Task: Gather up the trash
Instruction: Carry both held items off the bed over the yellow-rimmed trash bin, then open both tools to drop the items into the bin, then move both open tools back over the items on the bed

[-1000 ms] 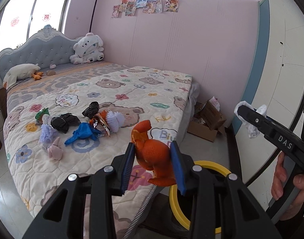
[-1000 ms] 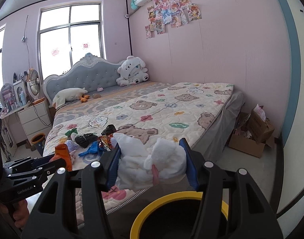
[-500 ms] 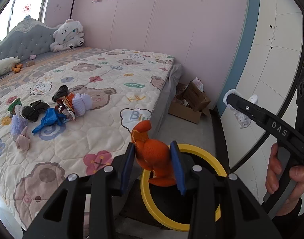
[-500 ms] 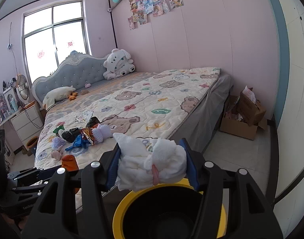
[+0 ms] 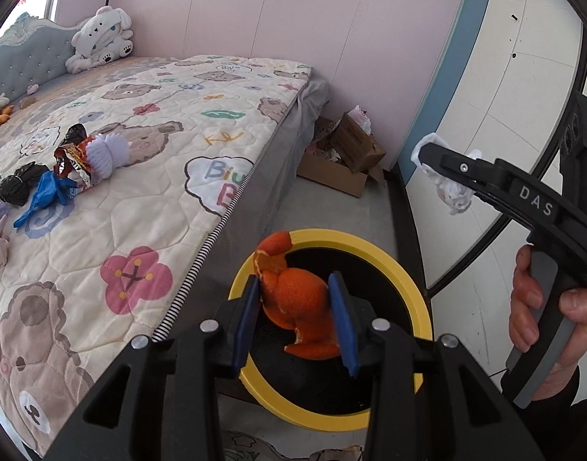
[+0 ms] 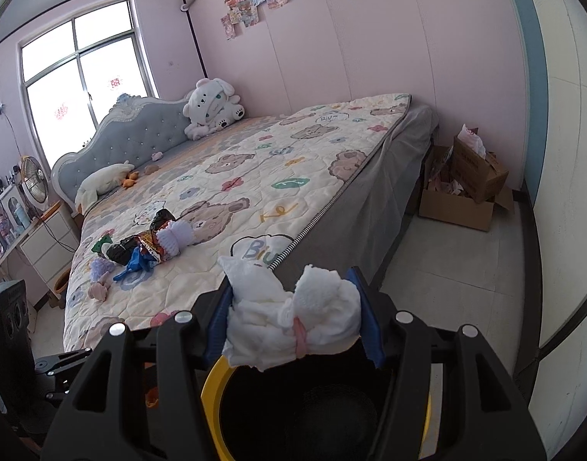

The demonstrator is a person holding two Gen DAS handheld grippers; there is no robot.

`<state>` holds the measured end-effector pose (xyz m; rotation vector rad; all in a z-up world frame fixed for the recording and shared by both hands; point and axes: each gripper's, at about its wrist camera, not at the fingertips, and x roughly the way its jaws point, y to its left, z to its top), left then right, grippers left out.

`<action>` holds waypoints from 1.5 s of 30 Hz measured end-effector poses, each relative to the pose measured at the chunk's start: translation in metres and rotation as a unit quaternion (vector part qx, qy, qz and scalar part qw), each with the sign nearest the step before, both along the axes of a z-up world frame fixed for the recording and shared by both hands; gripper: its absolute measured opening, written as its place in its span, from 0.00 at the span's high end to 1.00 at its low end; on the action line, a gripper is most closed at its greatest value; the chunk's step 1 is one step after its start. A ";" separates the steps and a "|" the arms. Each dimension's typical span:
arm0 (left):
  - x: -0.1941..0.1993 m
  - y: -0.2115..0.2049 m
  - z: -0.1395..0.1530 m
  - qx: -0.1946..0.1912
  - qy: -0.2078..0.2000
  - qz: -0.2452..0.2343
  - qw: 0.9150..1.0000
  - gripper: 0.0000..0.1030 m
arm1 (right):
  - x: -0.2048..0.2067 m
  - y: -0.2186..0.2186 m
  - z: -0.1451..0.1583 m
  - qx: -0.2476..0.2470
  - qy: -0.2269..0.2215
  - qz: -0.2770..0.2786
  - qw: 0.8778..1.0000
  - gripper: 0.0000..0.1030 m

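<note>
My left gripper (image 5: 295, 307) is shut on an orange peel (image 5: 293, 299) and holds it over the yellow-rimmed black bin (image 5: 393, 265) on the floor by the bed. My right gripper (image 6: 295, 322) is shut on a crumpled white tissue wad (image 6: 293, 326), also above the bin's yellow rim (image 6: 211, 395). The right gripper shows in the left wrist view (image 5: 439, 169), higher up and to the right of the bin. A pile of trash (image 5: 63, 169) lies on the bed quilt, seen also in the right wrist view (image 6: 147, 247).
The bed (image 5: 147, 123) fills the left side, with a plush toy (image 6: 213, 107) at the headboard. An open cardboard box (image 6: 466, 188) sits on the floor by the pink wall. A white cabinet wall (image 5: 504, 96) stands to the right. A nightstand (image 6: 43, 238) is at far left.
Both grippers have moved from over the bed's edge to above the bin, each still holding its item. The bin now sits right under the left gripper.
</note>
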<state>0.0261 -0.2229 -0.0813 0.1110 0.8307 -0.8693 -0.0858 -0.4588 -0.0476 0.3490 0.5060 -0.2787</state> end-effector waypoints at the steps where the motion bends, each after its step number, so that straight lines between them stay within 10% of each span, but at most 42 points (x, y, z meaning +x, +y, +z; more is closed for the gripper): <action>1: -0.001 -0.002 -0.002 0.002 0.003 -0.002 1.000 0.66 | 0.001 -0.001 -0.002 0.004 0.002 0.001 1.000 0.47; 17: -0.009 -0.004 -0.002 -0.004 0.000 -0.023 1.000 0.64 | 0.001 -0.008 -0.006 0.014 0.007 -0.020 1.000 0.40; 22: -0.010 0.003 0.005 -0.018 -0.019 -0.009 1.000 0.36 | -0.004 -0.014 -0.002 0.017 0.000 -0.039 0.999 0.30; 32: 0.005 0.028 0.019 -0.038 -0.057 0.045 0.997 0.13 | -0.010 -0.018 0.011 0.001 -0.024 -0.067 0.997 0.27; 45: 0.047 0.086 0.034 -0.049 -0.094 0.132 0.986 0.08 | 0.044 0.021 0.022 -0.023 -0.045 -0.016 0.999 0.20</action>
